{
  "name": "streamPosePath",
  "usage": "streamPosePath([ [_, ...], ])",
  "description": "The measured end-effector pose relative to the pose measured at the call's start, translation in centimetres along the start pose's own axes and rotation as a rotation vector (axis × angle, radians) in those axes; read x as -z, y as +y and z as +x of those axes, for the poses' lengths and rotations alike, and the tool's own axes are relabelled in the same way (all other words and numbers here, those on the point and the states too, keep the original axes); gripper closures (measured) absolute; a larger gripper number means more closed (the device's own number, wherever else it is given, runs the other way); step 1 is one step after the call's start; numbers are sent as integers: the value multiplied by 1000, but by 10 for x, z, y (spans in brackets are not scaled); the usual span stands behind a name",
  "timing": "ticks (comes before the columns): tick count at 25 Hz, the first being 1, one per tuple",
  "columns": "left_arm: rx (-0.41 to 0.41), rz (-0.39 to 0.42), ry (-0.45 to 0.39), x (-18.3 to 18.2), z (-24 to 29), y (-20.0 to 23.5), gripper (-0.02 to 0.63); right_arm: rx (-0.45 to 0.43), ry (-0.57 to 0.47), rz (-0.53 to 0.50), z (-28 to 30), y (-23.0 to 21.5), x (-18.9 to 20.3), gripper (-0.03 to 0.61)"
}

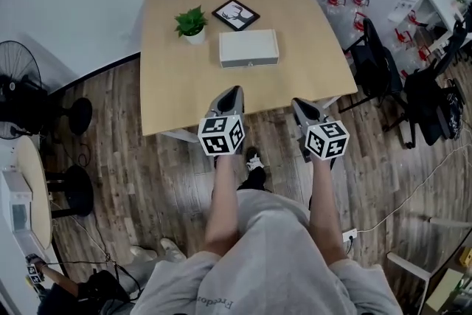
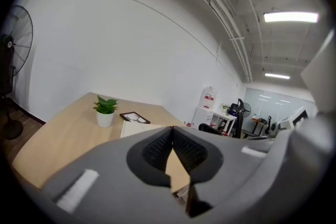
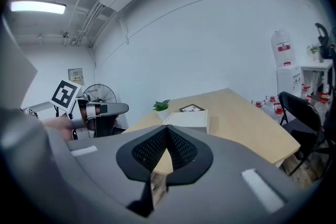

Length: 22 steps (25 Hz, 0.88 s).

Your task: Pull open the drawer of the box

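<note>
Both pairs of jaws were closed, tips touching, with nothing between them. We held the left gripper (image 1: pixel 237 89) and the right gripper (image 1: pixel 296 101) side by side over the near edge of the wooden table (image 1: pixel 169 92), both pointing toward the far side and neither touching anything on it. The right gripper view caught the left gripper off to its left, level with it.

Well beyond both tips, near the middle of the table, lay the white box (image 1: pixel 248 48), flat and closed. Its drawer (image 1: pixel 249 63) faced us, pushed fully in and flush with the box, with a small handle at the middle of its front. Neither gripper was near that handle.

Just to the left of the box, toward the far edge, stood a small potted plant (image 1: pixel 192 23) in a white pot. A black picture frame (image 1: pixel 236 14) lay flat behind the box, close to the plant. Off the table, a standing fan (image 1: pixel 15 85) stood on the wooden floor to our left, and dark office chairs (image 1: pixel 376 63) stood to our right.
</note>
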<state>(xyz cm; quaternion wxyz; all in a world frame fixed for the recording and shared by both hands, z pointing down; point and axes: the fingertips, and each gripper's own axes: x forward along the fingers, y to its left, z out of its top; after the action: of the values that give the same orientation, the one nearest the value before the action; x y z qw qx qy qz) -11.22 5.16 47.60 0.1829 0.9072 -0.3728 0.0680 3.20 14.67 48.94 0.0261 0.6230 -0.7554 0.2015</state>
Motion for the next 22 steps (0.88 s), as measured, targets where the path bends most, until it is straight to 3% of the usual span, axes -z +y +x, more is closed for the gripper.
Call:
streamPosePath([
  [12,-82,-61,-5,-43,110,95,560,-32,96,5,146,-46,-30,577],
  [16,-117,-100,4,-40,120,127,560,-73,106,2,175,-48,-33,577],
  [22,-163,-86,4,-44,121,151,560,-103,120,11,203,-52,-31,577],
])
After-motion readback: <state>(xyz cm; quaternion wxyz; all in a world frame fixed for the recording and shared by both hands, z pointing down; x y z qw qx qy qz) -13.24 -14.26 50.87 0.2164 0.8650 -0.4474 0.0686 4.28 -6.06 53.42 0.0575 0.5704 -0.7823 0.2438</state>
